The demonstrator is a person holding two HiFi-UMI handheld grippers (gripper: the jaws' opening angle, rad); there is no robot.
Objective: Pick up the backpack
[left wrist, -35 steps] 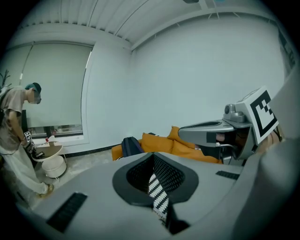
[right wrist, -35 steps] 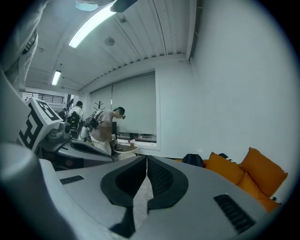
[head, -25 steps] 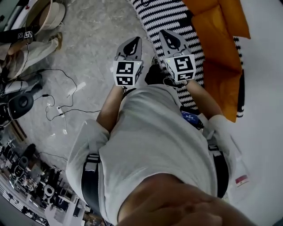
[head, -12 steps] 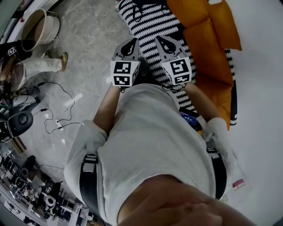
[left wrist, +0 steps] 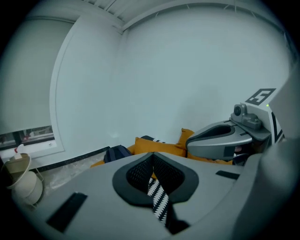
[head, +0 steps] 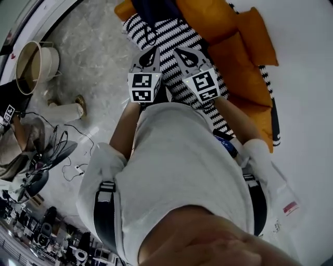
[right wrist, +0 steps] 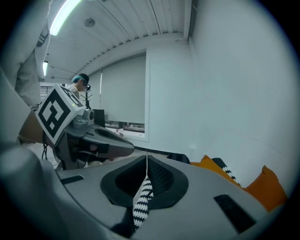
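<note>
Head view shows the left tool (head: 152, 52) and right tool (head: 183, 52) both closed and empty above a striped blanket (head: 169, 31). The dark backpack (head: 156, 8) lies ahead beside orange cushions (head: 234, 47), untouched; the reach, grip and lift all remain

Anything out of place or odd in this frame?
Mildly: the dark backpack lies among orange cushions at the far end of a striped mat, and loose cables trail across the floor at left.
</note>
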